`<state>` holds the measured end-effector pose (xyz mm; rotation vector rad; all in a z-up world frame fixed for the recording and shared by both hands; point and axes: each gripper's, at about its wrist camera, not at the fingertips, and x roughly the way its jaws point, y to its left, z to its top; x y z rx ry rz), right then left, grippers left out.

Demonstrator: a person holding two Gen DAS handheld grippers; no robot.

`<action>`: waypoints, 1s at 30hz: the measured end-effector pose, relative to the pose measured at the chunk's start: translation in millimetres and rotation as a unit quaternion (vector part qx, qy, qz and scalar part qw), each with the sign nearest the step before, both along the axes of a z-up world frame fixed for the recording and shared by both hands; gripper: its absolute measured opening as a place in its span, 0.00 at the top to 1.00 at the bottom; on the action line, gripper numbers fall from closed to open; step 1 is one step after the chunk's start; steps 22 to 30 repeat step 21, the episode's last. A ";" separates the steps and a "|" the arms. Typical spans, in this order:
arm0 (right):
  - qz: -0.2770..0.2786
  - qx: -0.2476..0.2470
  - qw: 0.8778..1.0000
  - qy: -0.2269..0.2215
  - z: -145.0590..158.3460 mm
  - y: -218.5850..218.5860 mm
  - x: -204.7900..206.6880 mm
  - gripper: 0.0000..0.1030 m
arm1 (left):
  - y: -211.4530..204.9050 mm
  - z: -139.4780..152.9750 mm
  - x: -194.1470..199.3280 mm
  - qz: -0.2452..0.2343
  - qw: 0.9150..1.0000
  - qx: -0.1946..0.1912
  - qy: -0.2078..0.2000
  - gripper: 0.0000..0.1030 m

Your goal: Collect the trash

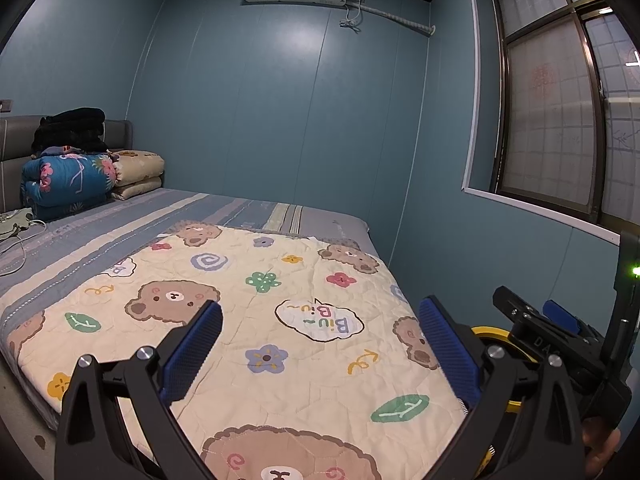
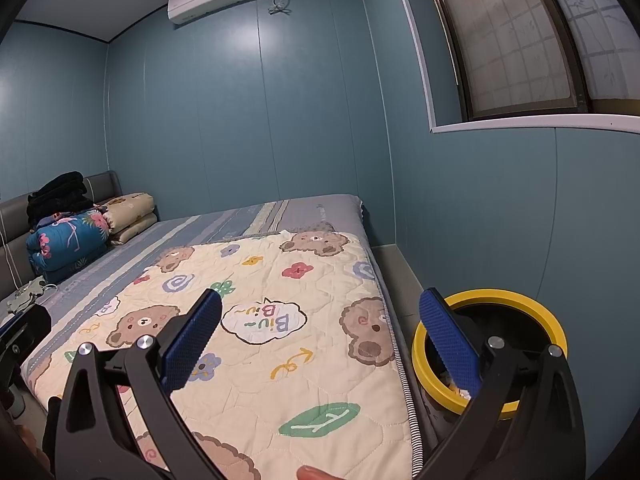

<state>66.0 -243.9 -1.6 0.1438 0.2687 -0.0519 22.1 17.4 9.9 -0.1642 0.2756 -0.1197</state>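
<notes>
A trash bin with a yellow rim (image 2: 520,300) stands on the floor at the right side of the bed; some pale scraps show inside it. In the left wrist view only a part of its yellow rim (image 1: 486,332) shows behind my right finger. My left gripper (image 1: 320,352) is open and empty above the bear-print quilt (image 1: 280,320). My right gripper (image 2: 320,348) is open and empty over the quilt's right edge (image 2: 280,340), its right finger in front of the bin. The right gripper's body also shows in the left wrist view (image 1: 560,332). I see no loose trash on the bed.
Folded quilts (image 1: 68,180) with black clothes on top lie at the headboard. A cable and small green item (image 1: 16,224) lie at the bed's left. Blue walls close in behind and to the right, with a window (image 1: 560,120). A narrow floor gap (image 2: 396,268) runs beside the bed.
</notes>
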 end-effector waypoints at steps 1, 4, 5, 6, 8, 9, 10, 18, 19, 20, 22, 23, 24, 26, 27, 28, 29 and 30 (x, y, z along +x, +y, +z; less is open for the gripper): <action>0.000 0.000 1.000 0.001 -1.0 0.3 0.0 0.08 | 0.7 -0.7 0.3 -0.001 1.000 -0.002 0.001 0.08; 0.001 0.001 1.000 0.003 -2.1 0.7 0.4 0.08 | 1.6 -2.4 1.9 -0.003 1.000 -0.005 0.004 0.08; 0.001 0.001 1.000 0.003 -2.3 1.1 0.3 0.08 | 1.9 -2.7 1.7 -0.003 1.000 -0.005 0.004 0.08; 0.001 0.001 1.000 0.004 -2.2 0.7 1.2 0.08 | 1.5 -2.7 2.1 -0.004 1.000 -0.005 0.004 0.08; 0.002 0.001 1.000 0.004 -1.9 0.6 1.5 0.08 | 1.4 -2.5 1.5 -0.006 1.000 -0.004 0.002 0.08; 0.002 0.001 1.000 0.004 -2.4 1.5 0.6 0.08 | 1.4 -2.3 1.7 -0.005 1.000 -0.004 0.002 0.08; 0.001 0.001 1.000 0.004 -1.9 0.8 1.4 0.08 | 1.7 -2.5 1.5 -0.004 1.000 -0.005 0.002 0.08; 0.002 0.002 1.000 0.004 -1.6 0.4 1.6 0.08 | 4.7 -2.8 3.9 -0.007 1.000 -0.014 0.006 0.08; 0.002 0.001 1.000 0.005 -1.6 0.6 1.5 0.08 | 4.9 -2.8 4.0 -0.008 1.000 -0.014 0.006 0.08; 0.002 0.001 1.000 0.005 -1.5 0.3 2.1 0.08 | 5.1 -2.9 4.0 -0.008 1.000 -0.014 0.006 0.08; 0.002 0.001 1.000 0.005 -1.5 0.4 2.1 0.08 | 4.8 -2.9 4.1 -0.008 1.000 -0.013 0.006 0.08; 0.002 0.001 1.000 0.005 -1.5 0.4 2.1 0.08 | 4.8 -2.9 4.1 -0.008 1.000 -0.013 0.006 0.08; 0.002 0.001 1.000 0.005 -1.5 0.4 2.1 0.08 | 4.8 -2.9 4.1 -0.008 1.000 -0.013 0.006 0.08; 0.002 0.001 1.000 0.005 -1.5 0.4 2.1 0.08 | 4.8 -2.9 4.1 -0.008 1.000 -0.013 0.006 0.08; 0.002 0.001 1.000 0.005 -1.5 0.4 2.1 0.08 | 4.8 -2.9 4.1 -0.008 1.000 -0.013 0.006 0.08; 0.002 0.001 1.000 0.005 -1.5 0.4 2.1 0.08 | 4.8 -2.9 4.1 -0.008 1.000 -0.013 0.006 0.08; 0.002 0.001 1.000 0.005 -1.5 0.4 2.1 0.08 | 4.8 -2.9 4.1 -0.008 1.000 -0.013 0.006 0.08; 0.002 0.001 1.000 0.005 -1.5 0.4 2.1 0.08 | 4.8 -2.9 4.1 -0.008 1.000 -0.013 0.006 0.08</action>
